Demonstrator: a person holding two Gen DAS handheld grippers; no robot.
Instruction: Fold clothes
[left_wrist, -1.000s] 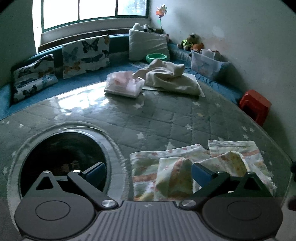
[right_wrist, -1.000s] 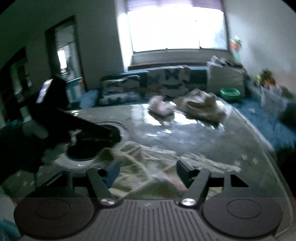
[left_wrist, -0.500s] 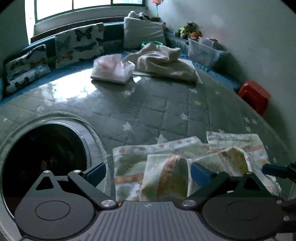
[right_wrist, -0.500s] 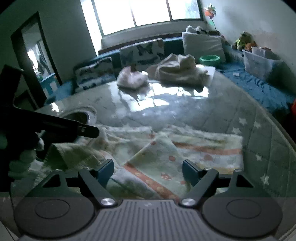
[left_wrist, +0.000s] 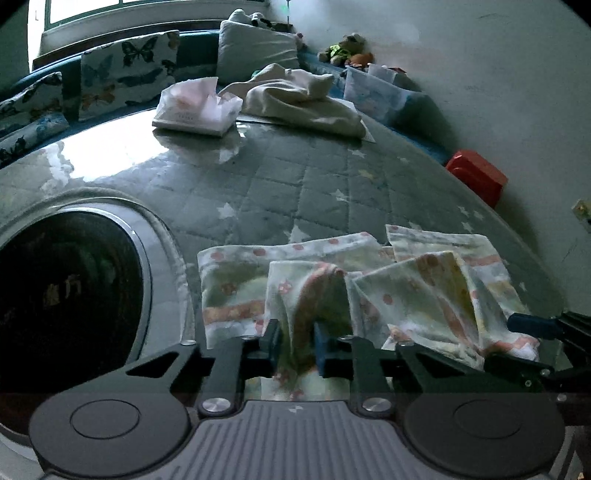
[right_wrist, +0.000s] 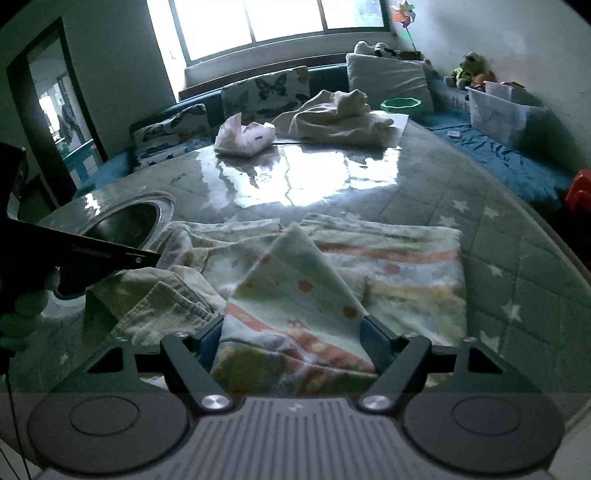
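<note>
Since the frame one second back, my left gripper (left_wrist: 297, 345) has gone from wide apart to nearly together, and both cameras sit lower over the table than before.

Left wrist view: the jaws are closing, and a raised fold of the patterned cloth (left_wrist: 424, 291) stands between the two fingers, with both pads pressing on it. I read this as a grasp on the cloth. The cloth lies on the near part of the quilted table cover (left_wrist: 280, 192), just right of the round dark opening (left_wrist: 66, 295) set in the table. It is crumpled, with one corner folded up toward the right. At the right edge, a blue fingertip of my right gripper (left_wrist: 532, 326) reaches in beside the cloth's right corner. Farther back on the table lie a pink tissue pack (left_wrist: 195, 107) and, touching it on the right, a cream garment (left_wrist: 303, 99). A red stool (left_wrist: 476, 177) stands beside the wall.

Right wrist view: my right gripper (right_wrist: 291, 341) stands with its jaws wide and closing slightly. A folded-up flap of the cloth (right_wrist: 306, 280) lies between the fingers; I see fabric reaching both pads, but I cannot tell whether they press on it. The left gripper's dark body (right_wrist: 74, 258) enters from the left edge, over the cloth's bunched left end. A green bowl (right_wrist: 400, 105) sits behind the cream garment (right_wrist: 332, 118).
</note>
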